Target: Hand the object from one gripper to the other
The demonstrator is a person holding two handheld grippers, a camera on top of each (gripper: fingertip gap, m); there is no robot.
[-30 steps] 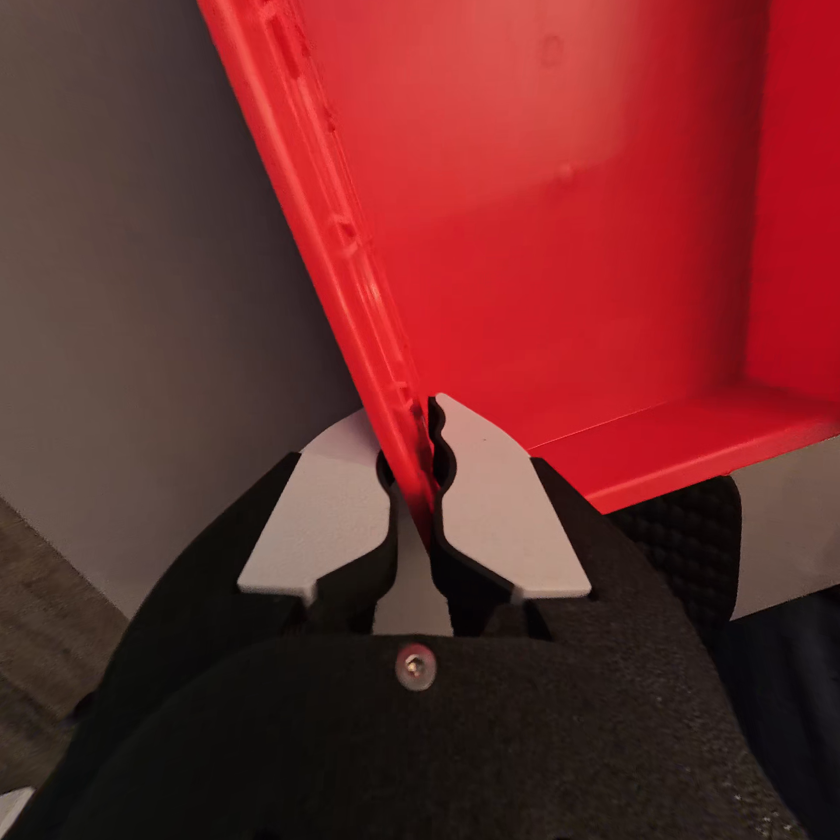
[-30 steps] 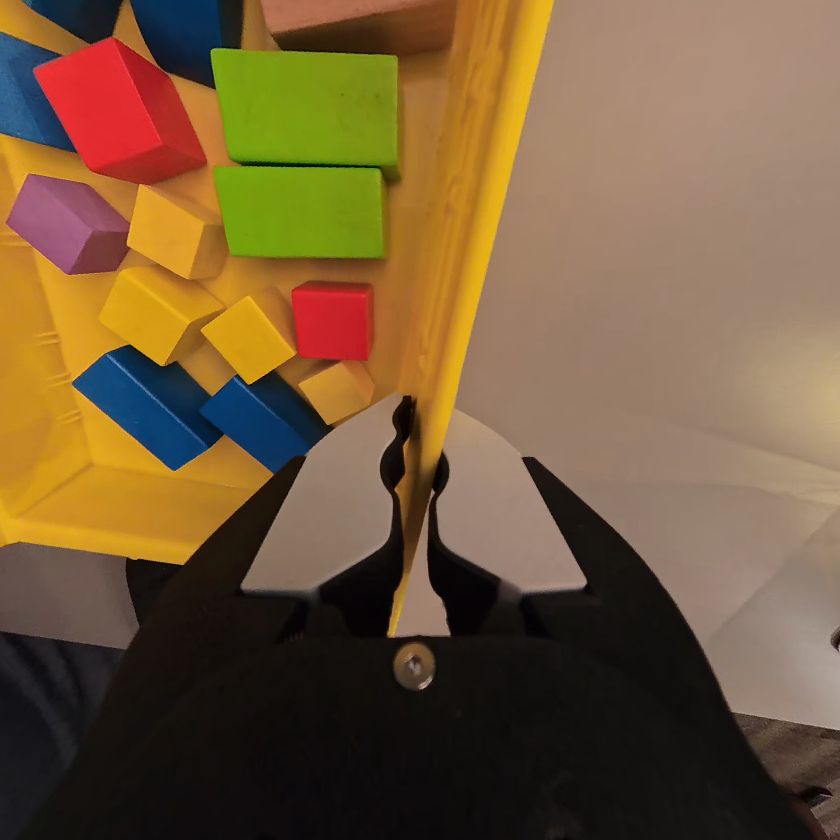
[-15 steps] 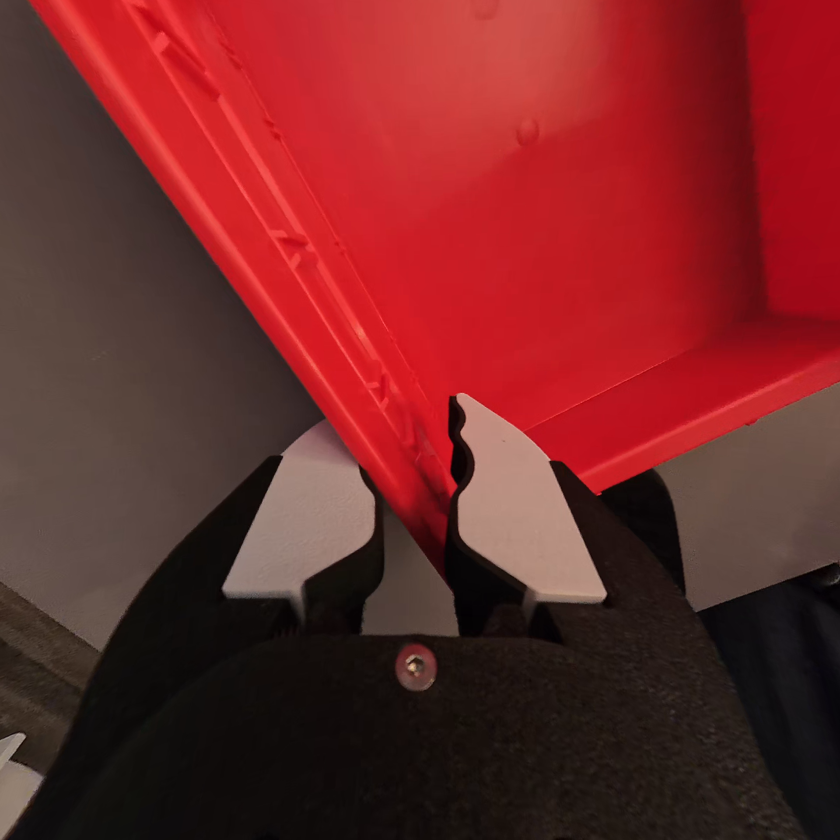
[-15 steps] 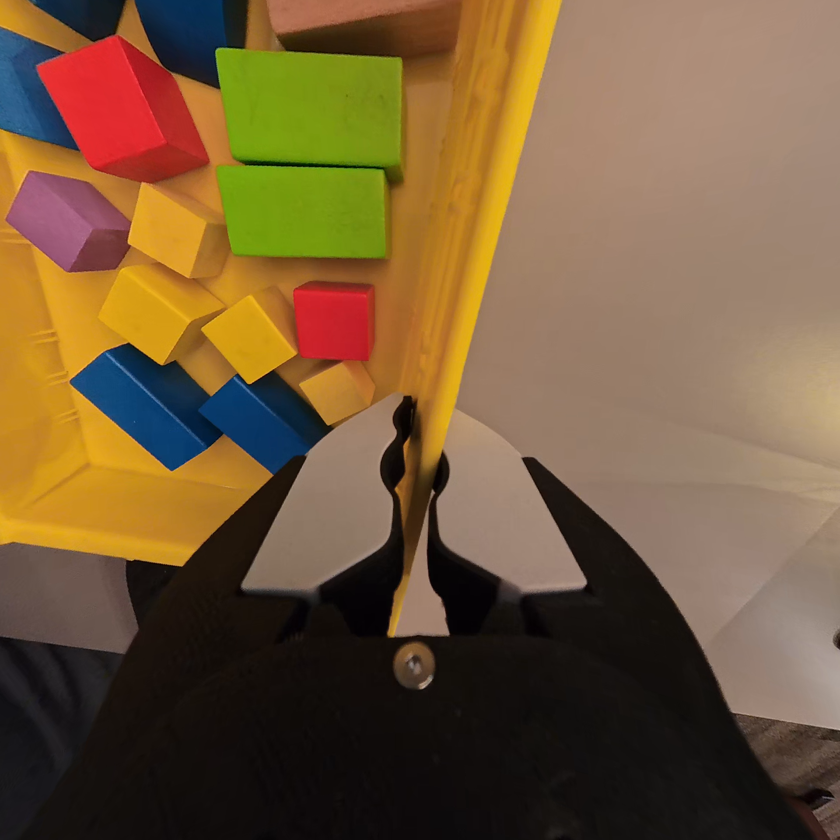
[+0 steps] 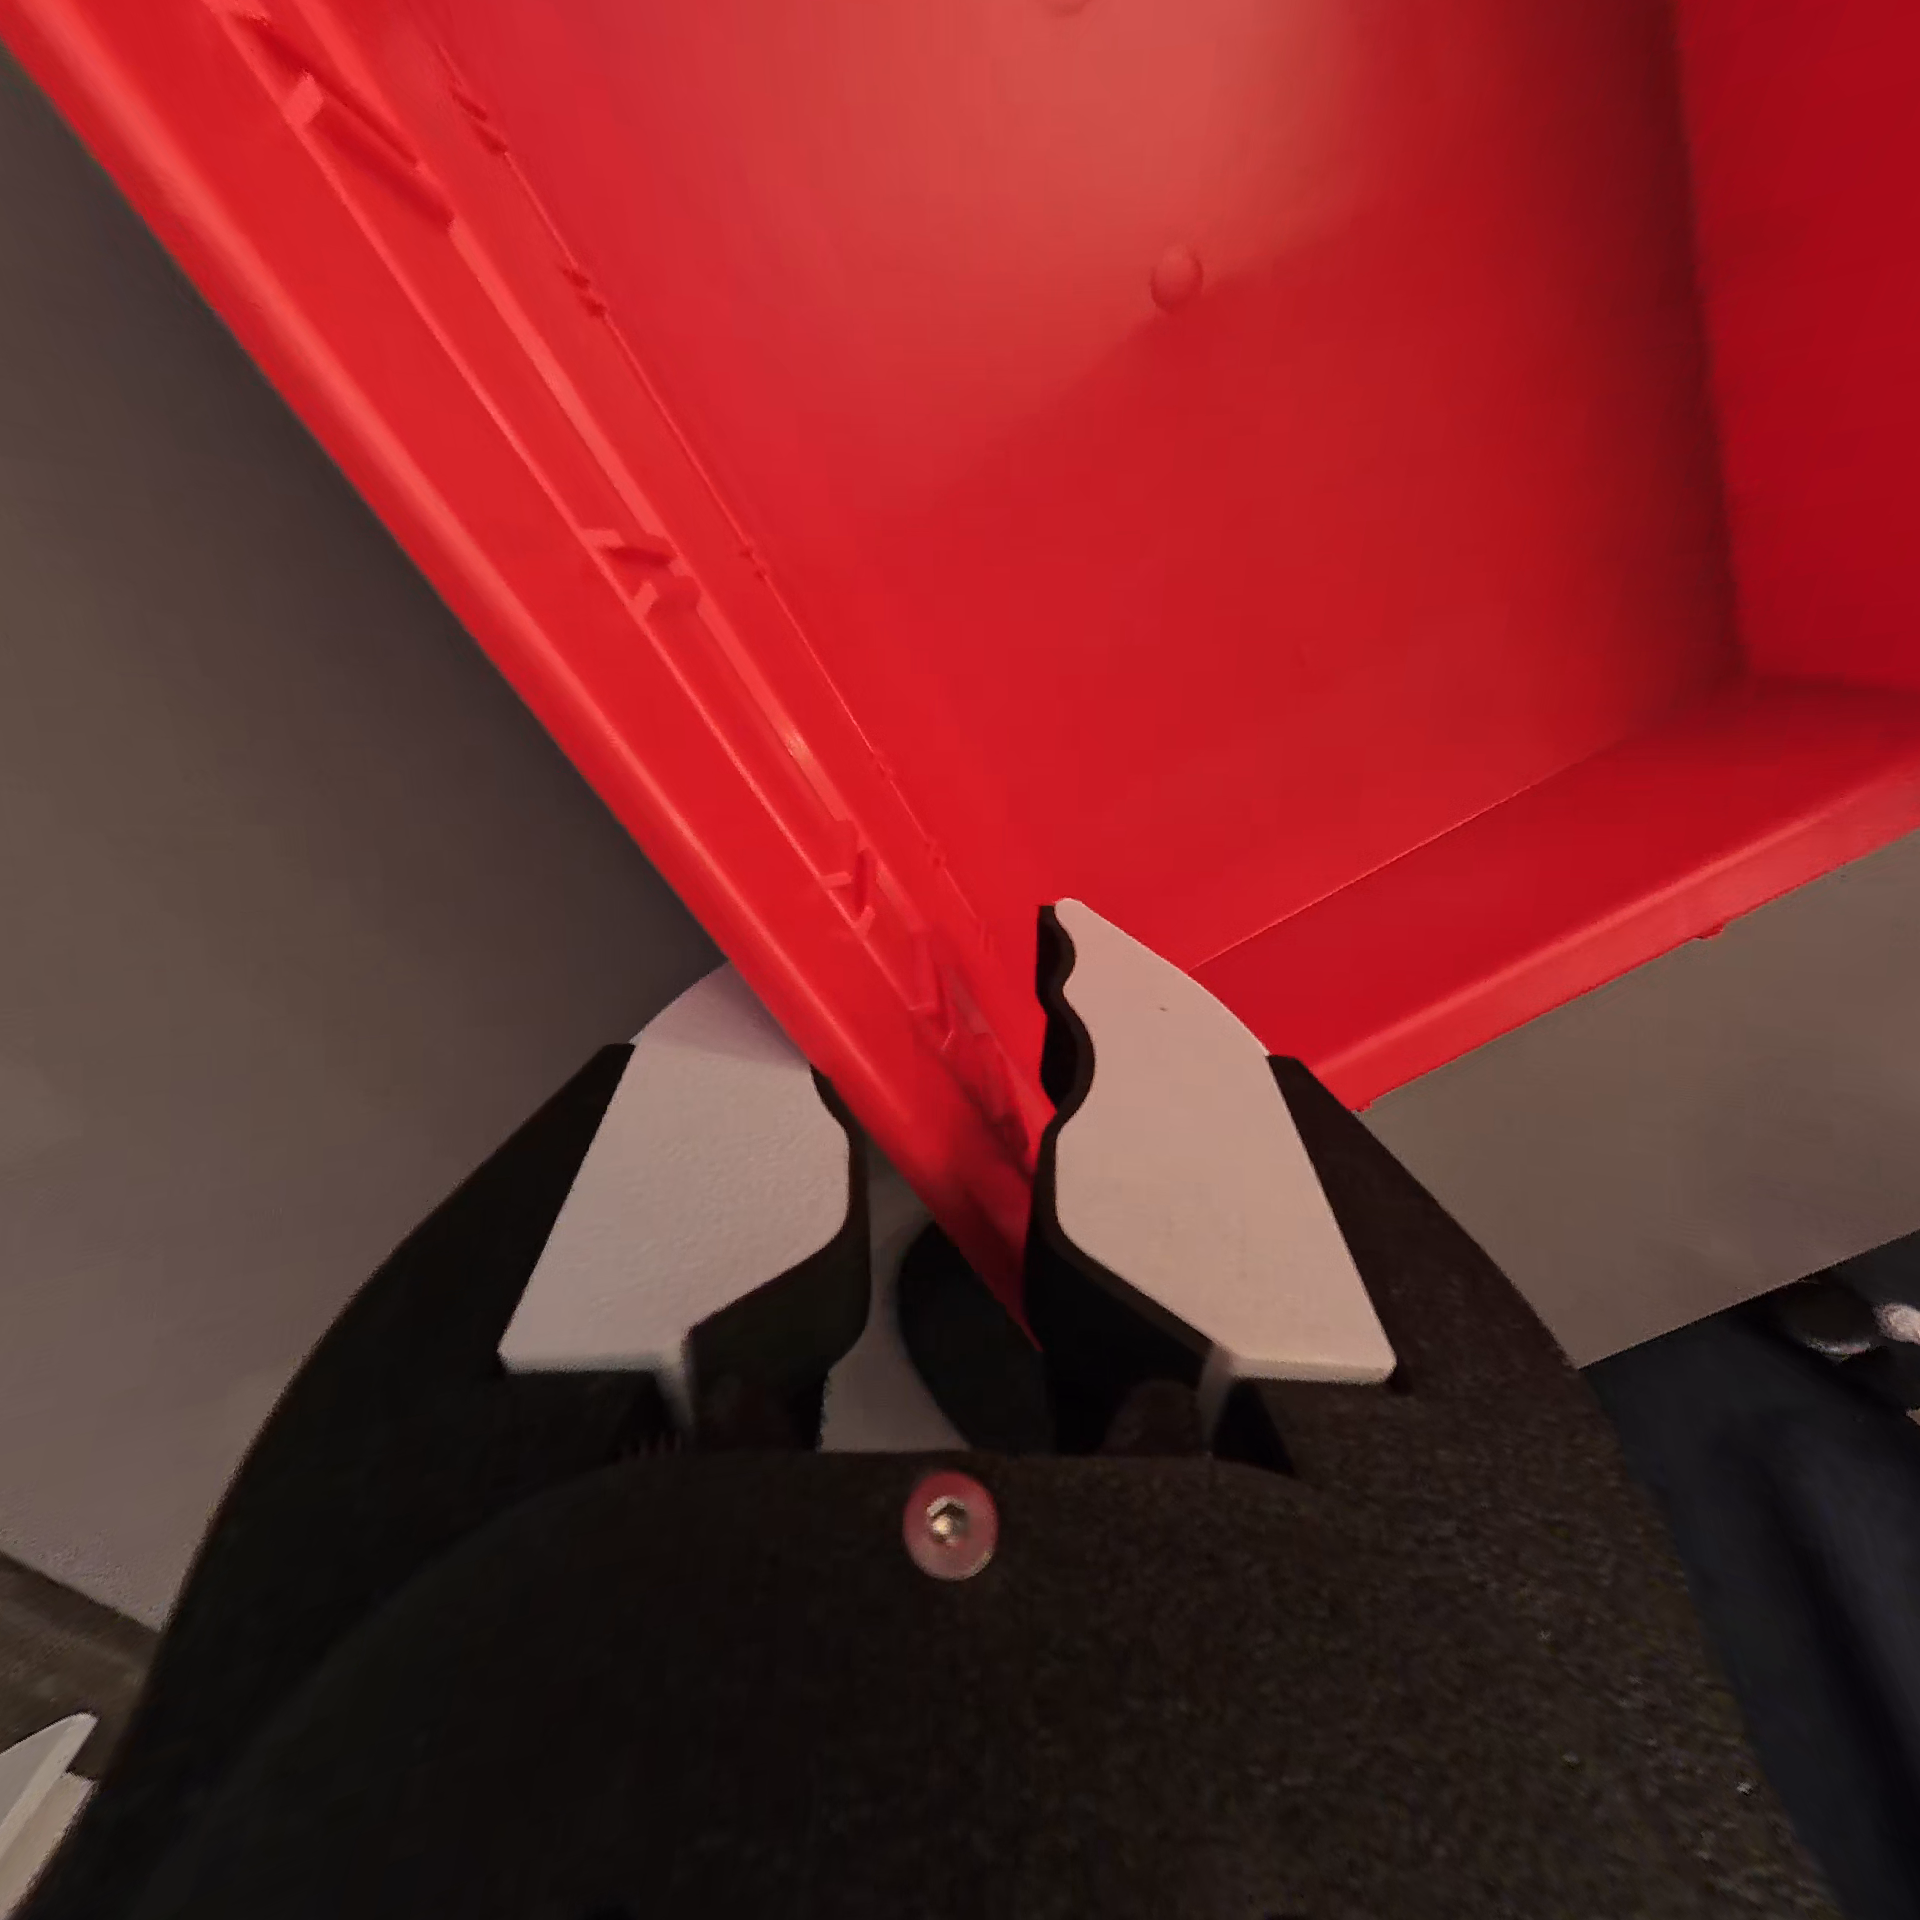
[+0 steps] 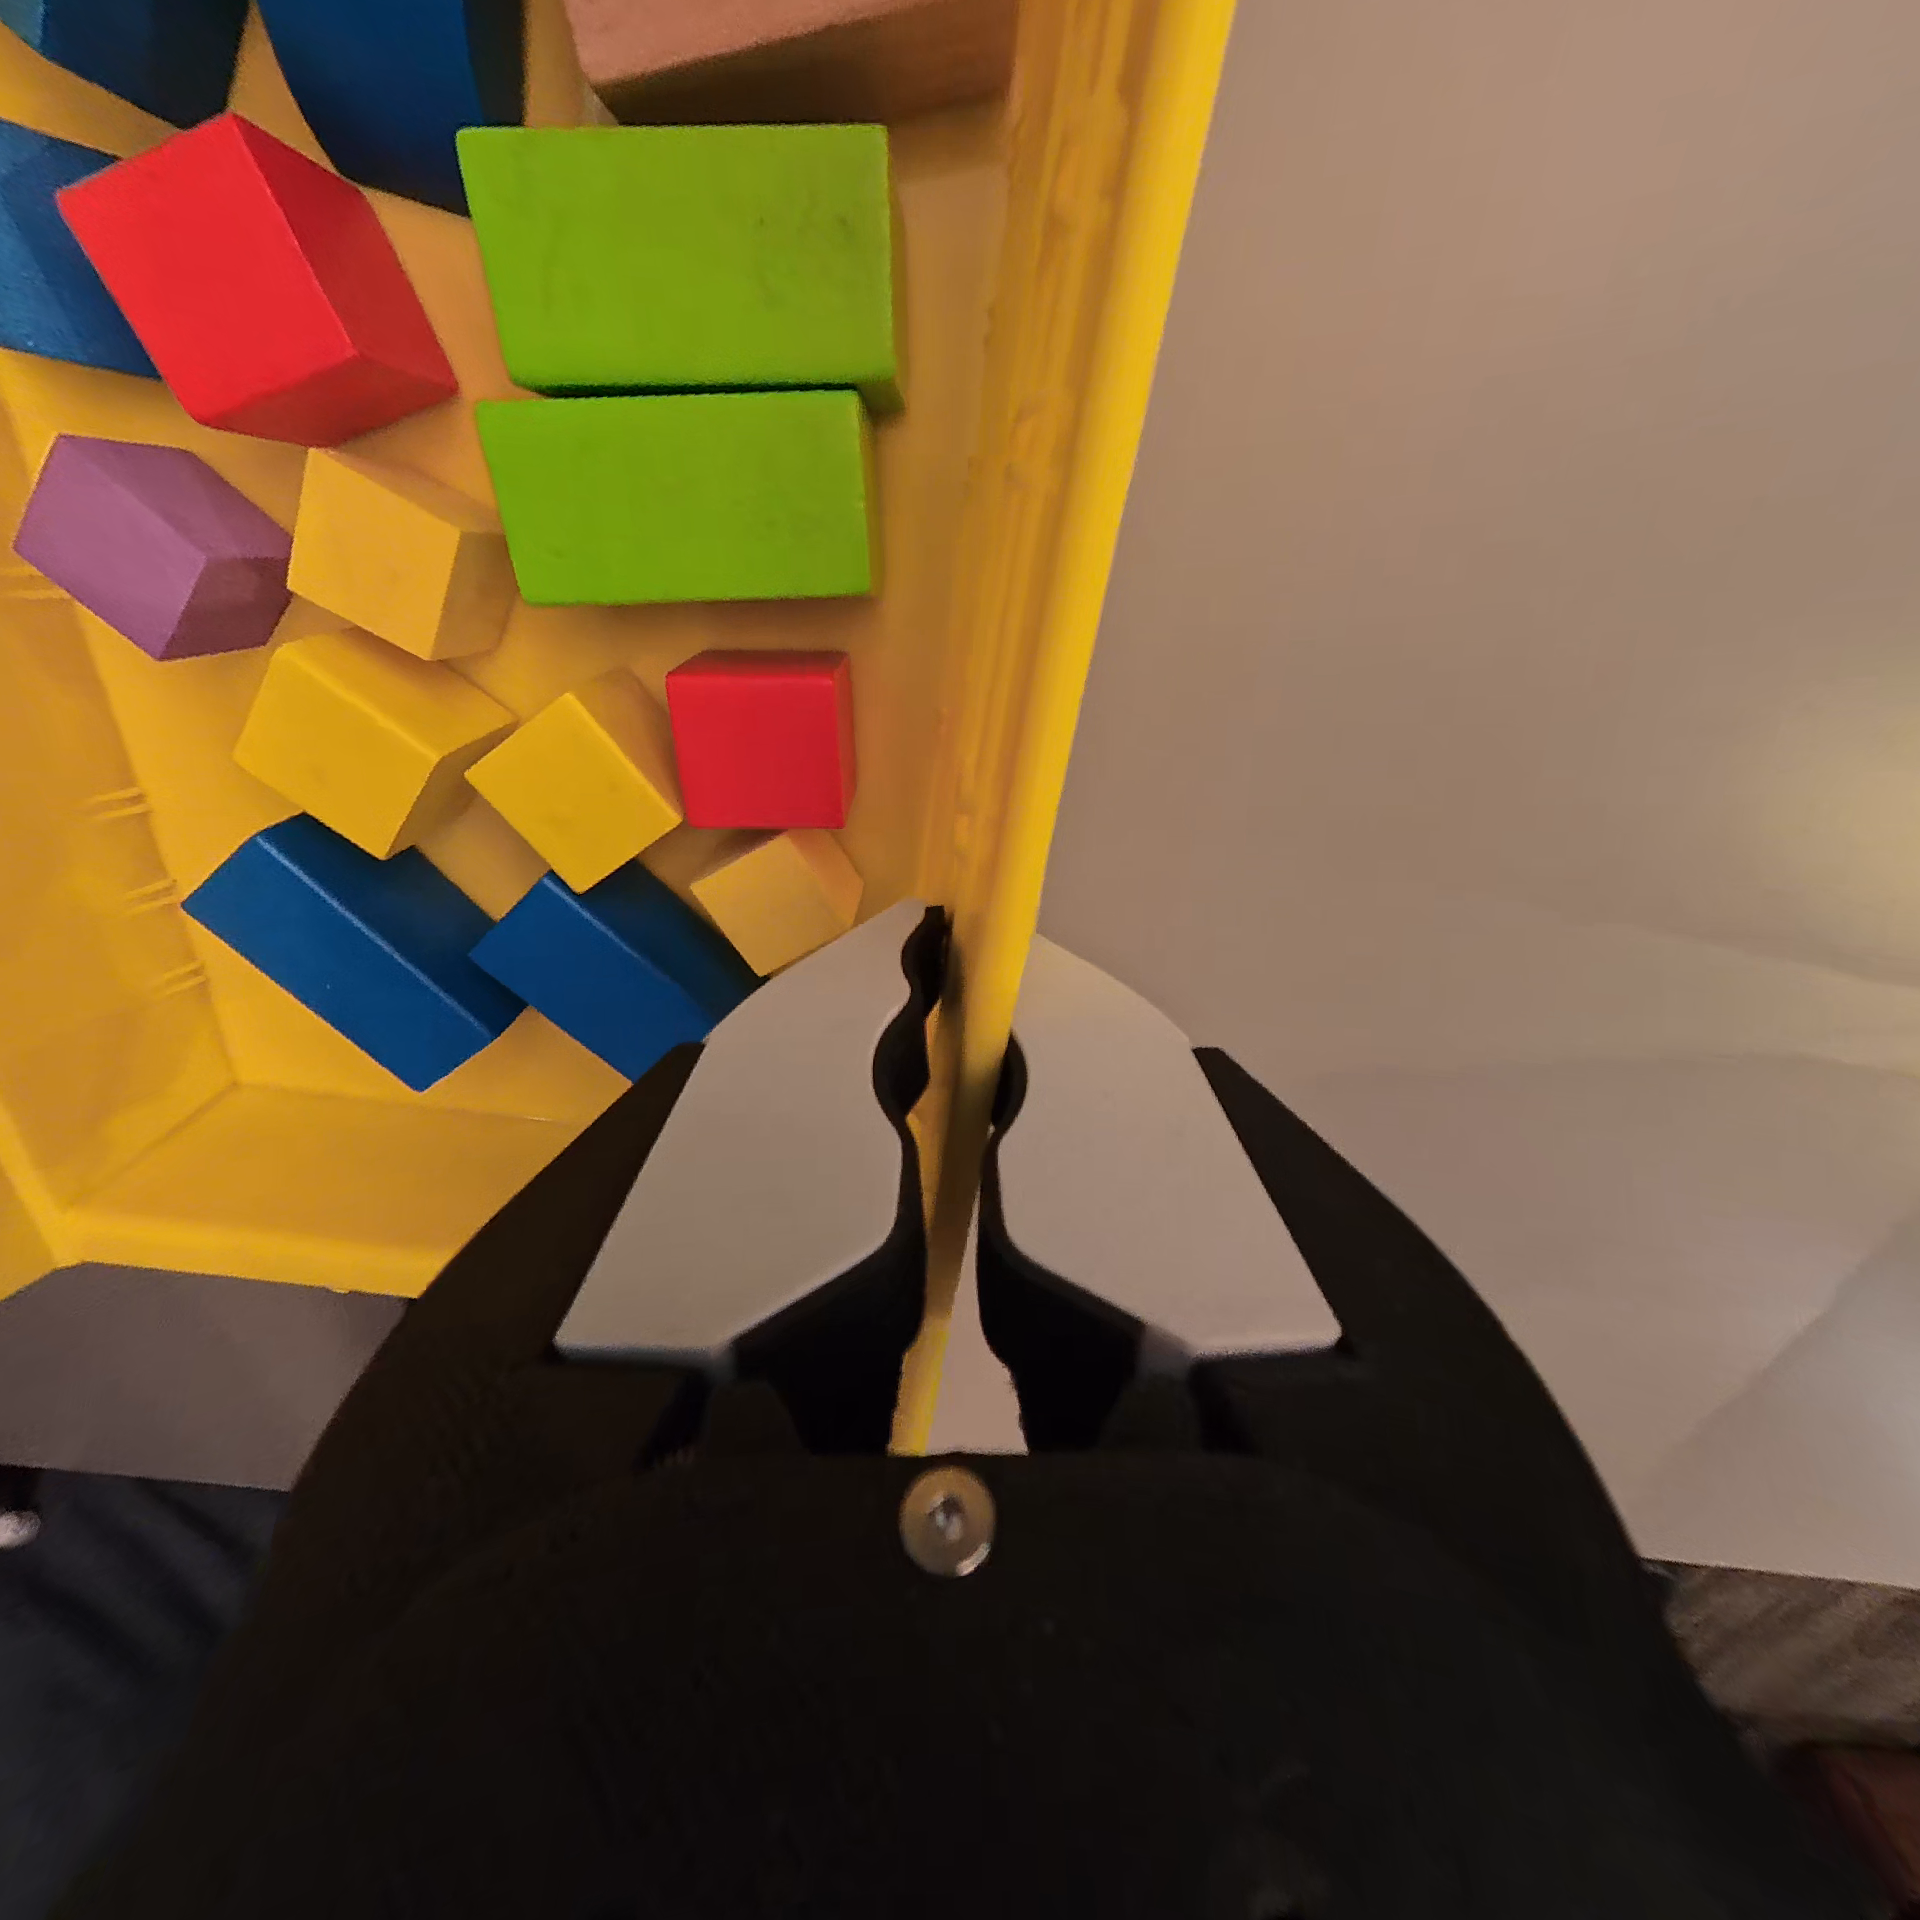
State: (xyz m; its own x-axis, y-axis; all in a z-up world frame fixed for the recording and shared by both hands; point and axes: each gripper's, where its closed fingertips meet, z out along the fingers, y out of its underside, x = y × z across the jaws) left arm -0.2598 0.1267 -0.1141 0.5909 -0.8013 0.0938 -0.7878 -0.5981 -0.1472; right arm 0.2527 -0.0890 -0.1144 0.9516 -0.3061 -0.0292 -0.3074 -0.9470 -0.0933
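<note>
In the left wrist view, an empty red plastic bin (image 5: 1143, 520) fills the upper right. Its left wall runs slantwise down between the jaws of my left gripper (image 5: 894, 966). The jaws stand apart, and the wall rests against the right finger (image 5: 1164, 1122). In the right wrist view, my right gripper (image 6: 977, 935) is shut on the right wall of a yellow bin (image 6: 1081, 416). That bin holds several wooden blocks, among them two green slabs (image 6: 675, 249), a red cube (image 6: 764, 738), blue bars (image 6: 343, 945) and a purple block (image 6: 145, 540).
A pale tabletop (image 6: 1507, 623) lies to the right of the yellow bin, with a darker floor strip (image 6: 1787, 1631) beyond its edge. A grey surface (image 5: 260, 727) lies left of the red bin. Dark fabric (image 5: 1766, 1507) shows at the lower right of the left wrist view.
My left gripper's jaws have spread wider, and the red bin's wall now slants more steeply across them. The right gripper and the yellow bin have barely moved.
</note>
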